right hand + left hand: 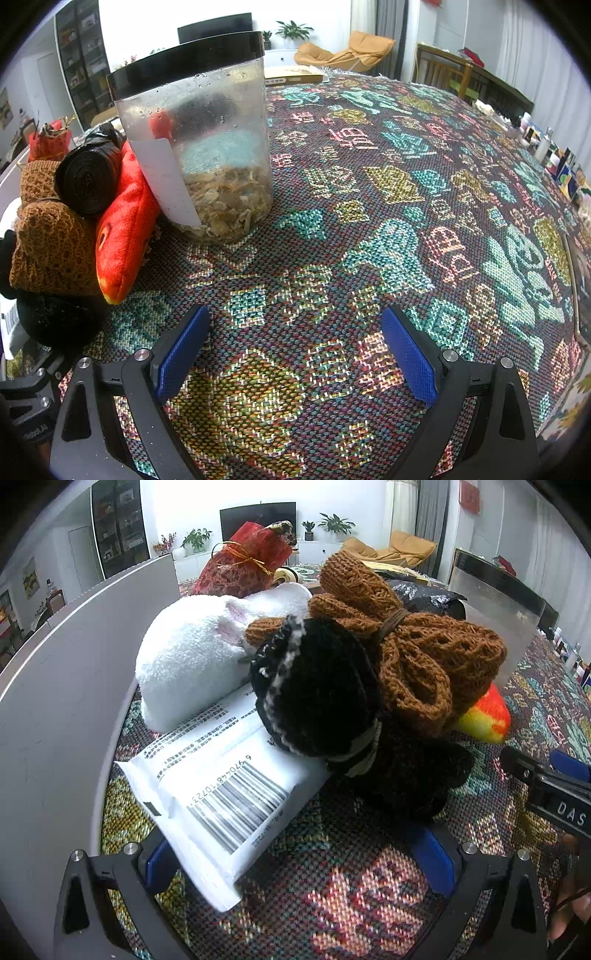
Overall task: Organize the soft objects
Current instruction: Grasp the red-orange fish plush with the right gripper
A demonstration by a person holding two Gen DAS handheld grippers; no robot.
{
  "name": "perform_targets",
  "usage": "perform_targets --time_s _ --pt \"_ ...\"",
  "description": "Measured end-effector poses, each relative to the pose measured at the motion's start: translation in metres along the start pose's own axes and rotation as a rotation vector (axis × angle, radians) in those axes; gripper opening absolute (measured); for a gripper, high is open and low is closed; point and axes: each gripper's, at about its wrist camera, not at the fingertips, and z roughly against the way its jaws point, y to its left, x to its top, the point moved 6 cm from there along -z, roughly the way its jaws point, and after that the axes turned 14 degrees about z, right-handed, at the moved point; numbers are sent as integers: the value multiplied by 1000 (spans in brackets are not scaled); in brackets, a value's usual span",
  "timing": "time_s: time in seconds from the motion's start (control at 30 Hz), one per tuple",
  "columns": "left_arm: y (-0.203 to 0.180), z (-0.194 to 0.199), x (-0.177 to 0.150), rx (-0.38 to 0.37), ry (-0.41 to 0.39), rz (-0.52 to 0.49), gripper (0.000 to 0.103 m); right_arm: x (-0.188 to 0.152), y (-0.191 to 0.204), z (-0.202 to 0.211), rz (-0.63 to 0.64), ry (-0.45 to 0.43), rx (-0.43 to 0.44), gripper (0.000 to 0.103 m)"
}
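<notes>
Early in the sorting, by the look of it: soft things heaped together, nothing gripped yet. Left gripper (295, 864) spread wide, jaws empty, low over the woven cloth (369, 893) and aimed at the heap. Right gripper (291, 354) likewise spread wide and empty, over bare cloth (406, 184).

Landmark: the black knit (317, 686).
- Straight ahead of the left jaws and above their line, not yet between them.
- White packet (221, 790) lying under its near edge, one corner reaching down over the left blue pad (159, 864); touching the pad or merely in front of it, cannot tell.
- White plush (192, 657) to its left, touching.
- Brown knit (424, 657) pressed against its right side and piled partly behind.
- Red-yellow plush (487, 716) beyond the brown knit, to the right.
- Red mesh bag (243, 565) well behind.
- Grey panel (55, 701) far to the left, walling that side.
- Clear jar (199, 147) off to the right, past the red-yellow plush (122, 229), which leans against it; black roll (88, 177) resting just behind the brown knit (51, 243).

Next move, as a judgement: push the left gripper forward and slightly up so the black knit sits between the pads, then close. Care needed not to pinch the packet along with it, and not to drag the brown knit, since the two lie tangled close. Alternatively, take the packet first to clear the way. Right gripper well apart from the heap, which sits off to its left; a swing leftward required before any grip on the red-yellow plush.
</notes>
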Motion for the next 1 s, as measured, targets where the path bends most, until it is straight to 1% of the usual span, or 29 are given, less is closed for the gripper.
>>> perform_targets --time_s 0.17,0.23,0.3,0.33,0.4,0.43,0.5,0.53,0.57,0.6,0.63,0.67,0.7,0.8,0.9,1.0 --pt "5 13 -14 -17 8 -27 103 0 1 1 -3 -4 7 96" --pt "7 17 -20 -32 4 -42 103 0 -1 2 -14 -15 27 95" --pt "10 20 -24 -47 -1 -50 103 4 0 11 -60 -73 159 95" --pt "11 21 -25 -51 -5 -52 103 10 3 20 -91 -123 262 95" --pt "12 22 -26 -51 -8 -51 103 21 10 29 -94 -182 349 95" --pt "12 23 -27 -49 -9 -49 103 29 20 31 -59 -195 380 93" --pt "12 24 -29 -50 -10 -49 103 42 38 24 7 -171 421 92" --pt "11 24 -29 -50 -10 -49 103 46 44 19 25 -155 419 90" --pt "13 24 -29 -51 -10 -50 103 51 49 13 32 -143 419 85" --pt "12 25 -30 -51 -10 -50 103 55 51 8 18 -140 442 76" --pt "13 25 -30 -51 -10 -51 103 58 52 7 4 -139 479 43" --pt "12 24 -29 -51 -10 -50 103 59 54 4 -8 -124 524 17" --pt "13 25 -30 -51 -10 -49 103 58 56 -1 -1 -81 519 19" --pt "11 24 -28 -50 -10 -49 103 54 61 2 32 -78 538 17" --pt "12 24 -29 -52 -10 -51 103 46 65 17 34 -67 596 17" --pt "11 24 -26 -52 -9 -52 103 35 66 39 87 -48 609 17"
